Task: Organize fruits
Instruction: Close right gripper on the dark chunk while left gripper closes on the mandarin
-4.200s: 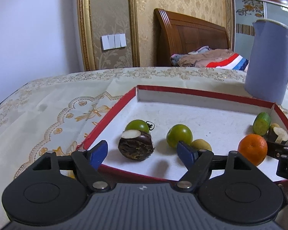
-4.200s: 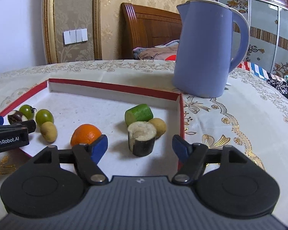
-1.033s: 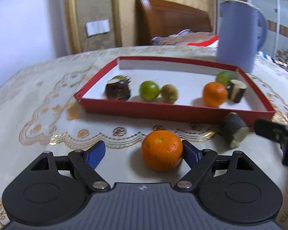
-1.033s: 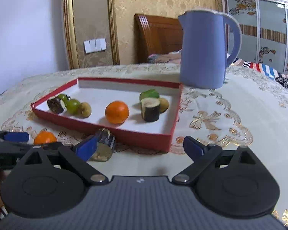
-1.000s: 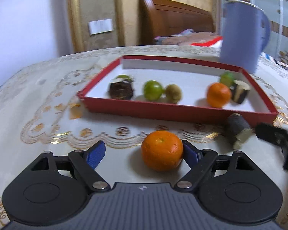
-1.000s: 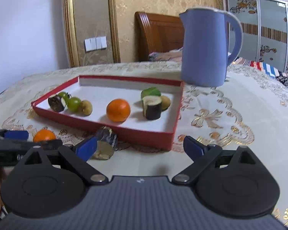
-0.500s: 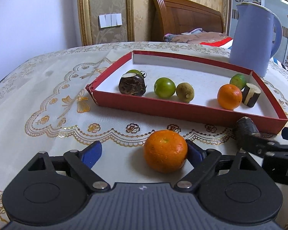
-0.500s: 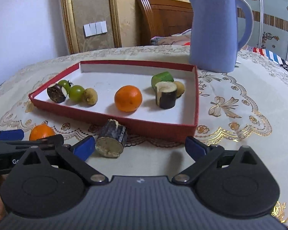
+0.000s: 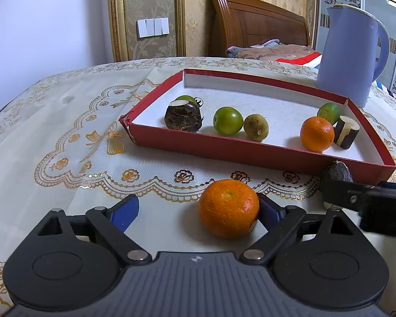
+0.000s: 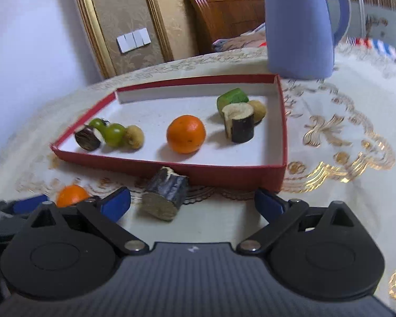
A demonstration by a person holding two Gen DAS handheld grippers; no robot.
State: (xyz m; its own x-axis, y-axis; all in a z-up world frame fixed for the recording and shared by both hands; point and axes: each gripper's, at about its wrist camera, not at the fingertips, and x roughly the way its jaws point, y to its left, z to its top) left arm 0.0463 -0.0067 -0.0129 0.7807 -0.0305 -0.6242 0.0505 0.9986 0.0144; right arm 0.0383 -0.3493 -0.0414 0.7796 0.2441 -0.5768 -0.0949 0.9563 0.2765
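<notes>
An orange (image 9: 228,207) rests on the tablecloth in front of the red tray (image 9: 250,153). My left gripper (image 9: 196,206) is open around it: the right pad is against the orange, the left pad well clear. A dark cut stub (image 10: 165,198) lies on its side in front of the red tray (image 10: 198,171), between the fingers of my open right gripper (image 10: 192,203), nearer the left one and untouched. That orange (image 10: 71,195) also shows at the far left of the right wrist view. My right gripper (image 9: 367,198) reaches in from the right, hiding part of the stub (image 9: 336,170).
The tray holds a dark round piece (image 9: 183,117), green fruits (image 9: 228,121), a brownish fruit (image 9: 256,127), a second orange (image 9: 316,134), a cut stub (image 9: 347,131) and a green piece (image 9: 329,109). A blue kettle (image 9: 348,58) stands behind its right corner.
Both grippers have come back from over the tray to the table in front of it. Over the last second the left jaws widened off the orange; the right gripper closed in on the stub and rolled.
</notes>
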